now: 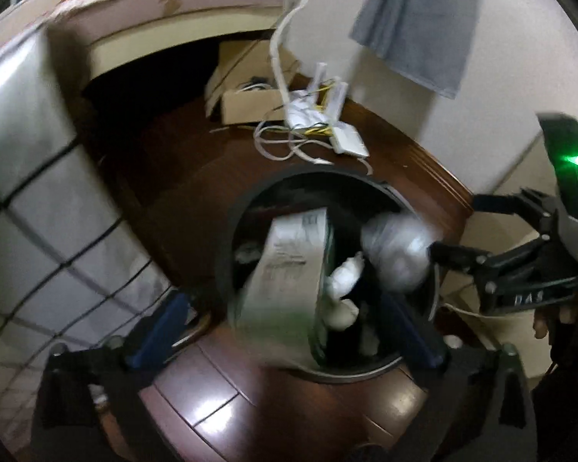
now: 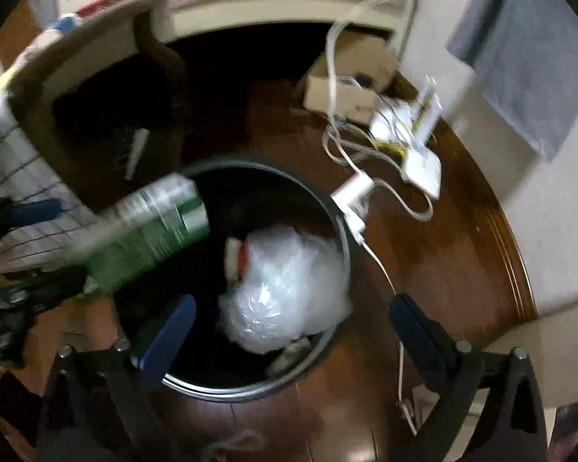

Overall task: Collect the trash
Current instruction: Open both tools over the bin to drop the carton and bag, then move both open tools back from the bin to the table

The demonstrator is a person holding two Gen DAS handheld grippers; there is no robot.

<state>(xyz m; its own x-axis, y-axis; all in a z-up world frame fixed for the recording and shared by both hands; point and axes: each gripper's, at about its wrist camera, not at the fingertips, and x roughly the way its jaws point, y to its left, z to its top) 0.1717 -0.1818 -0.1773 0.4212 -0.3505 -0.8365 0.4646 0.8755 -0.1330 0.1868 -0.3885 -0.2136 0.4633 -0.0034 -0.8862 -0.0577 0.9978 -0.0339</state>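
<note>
A round black trash bin point(image 1: 231, 238) stands on the wooden floor; it also shows in the right wrist view point(image 2: 339, 223). My left gripper point(image 1: 289, 327) is open above it, and a green and white carton point(image 1: 289, 269) is blurred between its fingers, tilted into the bin. The carton also shows in the right wrist view point(image 2: 150, 227), free of the left gripper point(image 2: 27, 261). My right gripper point(image 2: 289, 331) is open over the bin, with a white plastic bag point(image 2: 285, 288) loose between its fingers. The bag point(image 1: 397, 246) and the right gripper point(image 1: 443, 252) show at the bin's right rim.
A router with tangled white cables point(image 1: 320, 123) and a cardboard box point(image 1: 246, 104) lie on the floor behind the bin. A white adapter point(image 2: 352, 196) sits by the bin's rim. A bed frame point(image 1: 165, 27) spans the back. A checked cloth point(image 1: 38, 192) hangs at the left.
</note>
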